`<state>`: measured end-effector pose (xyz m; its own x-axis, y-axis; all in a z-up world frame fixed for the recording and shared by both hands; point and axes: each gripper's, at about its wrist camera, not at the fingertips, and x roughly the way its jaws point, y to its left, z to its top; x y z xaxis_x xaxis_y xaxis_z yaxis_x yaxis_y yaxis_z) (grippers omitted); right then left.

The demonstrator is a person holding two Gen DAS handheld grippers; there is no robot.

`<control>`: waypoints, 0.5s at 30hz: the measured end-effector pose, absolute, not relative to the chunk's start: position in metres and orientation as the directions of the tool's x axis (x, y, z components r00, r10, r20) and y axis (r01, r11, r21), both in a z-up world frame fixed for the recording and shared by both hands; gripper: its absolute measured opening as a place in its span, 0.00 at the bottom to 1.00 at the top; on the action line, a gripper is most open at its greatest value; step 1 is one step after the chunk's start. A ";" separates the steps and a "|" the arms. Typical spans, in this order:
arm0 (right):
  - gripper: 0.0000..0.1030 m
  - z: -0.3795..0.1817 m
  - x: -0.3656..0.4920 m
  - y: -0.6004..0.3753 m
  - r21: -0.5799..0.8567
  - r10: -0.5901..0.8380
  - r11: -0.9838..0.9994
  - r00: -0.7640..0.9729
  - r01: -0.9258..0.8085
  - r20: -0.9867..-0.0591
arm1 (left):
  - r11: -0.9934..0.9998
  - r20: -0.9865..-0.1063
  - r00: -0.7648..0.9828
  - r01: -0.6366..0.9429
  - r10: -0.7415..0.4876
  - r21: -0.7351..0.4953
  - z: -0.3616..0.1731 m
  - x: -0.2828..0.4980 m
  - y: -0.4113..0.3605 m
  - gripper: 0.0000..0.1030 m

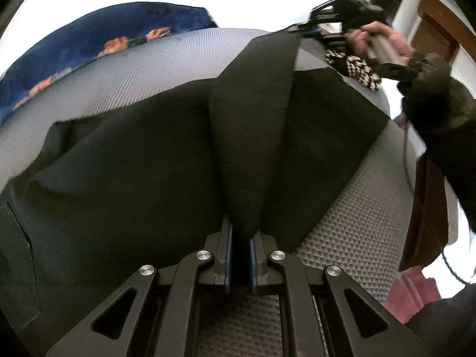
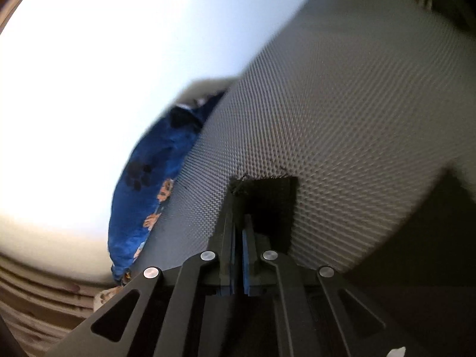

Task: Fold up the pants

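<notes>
The dark pants (image 1: 154, 154) lie spread on the grey textured mattress (image 1: 125, 68), with 1 strip of cloth raised into a taut ridge between the 2 tools. The left gripper (image 1: 240, 238) is closed on the near end of that ridge; the right gripper (image 2: 239, 223) pinches a hem corner, seen in the left view held by the person's hand (image 1: 377, 41). The fabric looks light, soft and limp, so it will likely sag and drape wherever unsupported. Hems and corners seem the best holds, keeping tension even so the fold lands flat beside the blue blanket (image 1: 89, 38)
</notes>
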<state>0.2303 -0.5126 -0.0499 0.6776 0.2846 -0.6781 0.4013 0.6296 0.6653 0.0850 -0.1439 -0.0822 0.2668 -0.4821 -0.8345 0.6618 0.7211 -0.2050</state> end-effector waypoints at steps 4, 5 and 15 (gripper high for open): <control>0.04 -0.016 0.163 -0.531 0.591 0.189 0.688 0.683 0.421 -0.706 | 0.703 -0.837 0.302 0.699 -0.456 -0.131 -0.077 0.076 -0.152 0.10; 0.04 -0.013 0.147 -0.535 0.575 0.167 0.696 0.681 0.431 -0.713 | 0.700 -0.836 0.307 0.704 -0.454 -0.122 -0.076 0.076 -0.153 0.10; 0.04 -0.090 0.008 -0.569 0.509 0.058 0.568 0.585 0.647 -0.809 | 0.569 -0.858 0.289 0.822 -0.424 -0.005 -0.083 0.067 -0.167 0.12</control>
<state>0.0084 -0.5689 -0.0902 0.5855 0.0578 -0.8086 0.6471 0.5675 0.5090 0.0667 -0.1674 -0.0830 0.2888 -0.4241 -0.8583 0.8221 0.5693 -0.0047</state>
